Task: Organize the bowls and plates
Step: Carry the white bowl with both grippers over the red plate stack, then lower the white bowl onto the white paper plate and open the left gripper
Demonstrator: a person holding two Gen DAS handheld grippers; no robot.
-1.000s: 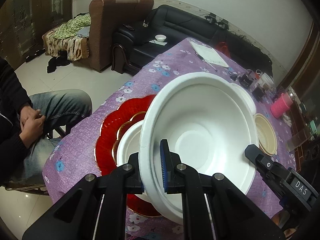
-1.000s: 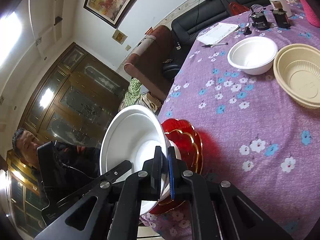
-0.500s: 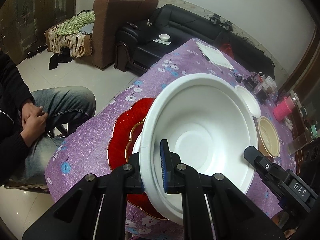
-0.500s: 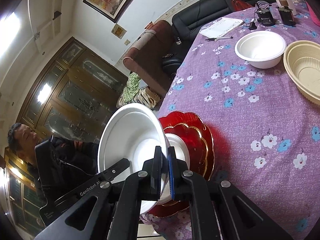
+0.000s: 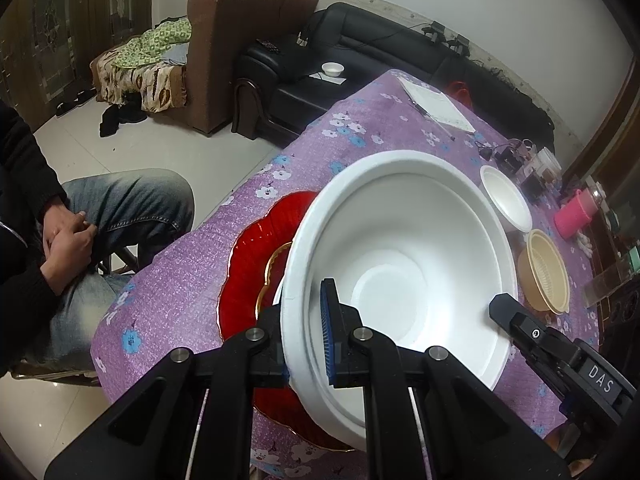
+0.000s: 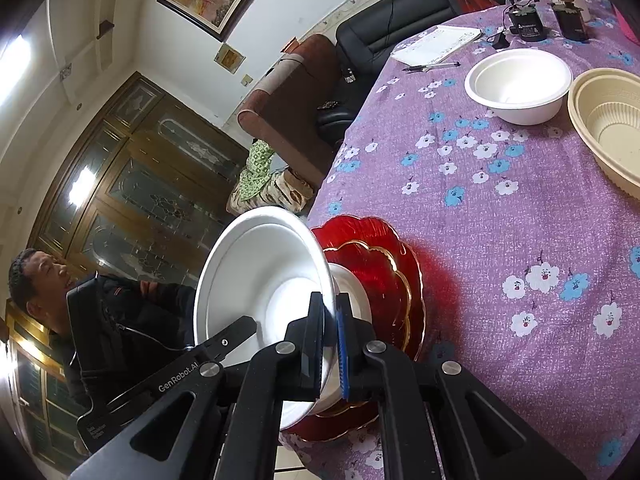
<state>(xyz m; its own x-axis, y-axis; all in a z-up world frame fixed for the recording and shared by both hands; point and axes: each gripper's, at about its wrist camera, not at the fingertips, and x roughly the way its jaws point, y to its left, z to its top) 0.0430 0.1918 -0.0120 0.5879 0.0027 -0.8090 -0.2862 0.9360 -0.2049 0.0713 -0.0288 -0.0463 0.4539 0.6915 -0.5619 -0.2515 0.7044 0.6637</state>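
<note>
Hovering over the red plates (image 5: 256, 256) at the near corner of the purple flowered tablecloth (image 6: 500, 208), a large white foam bowl (image 5: 400, 256) is being held tilted by both tools at once. The left gripper (image 5: 306, 344) is clamped on the bowl's near rim, one pad inside and one outside. The right gripper (image 6: 330, 344) is clamped on the opposite rim in the same way. A smaller white bowl (image 6: 356, 304) is sitting on the red plates, directly beneath the tilted one.

The step in hand is judged to be nesting the large bowl on that stack. For this to be done well, the bowl should be levelled first, centred over the smaller bowl, lowered evenly on both sides, and released only once it is resting; foam rims are probably easily dented by pinching.

Farther along the table, another white bowl (image 6: 520, 84) and a beige bowl (image 6: 608, 120) are waiting, just beside each other.

Readable writing: "DAS" on one tool, "GenRobot.AI" on the other.
</note>
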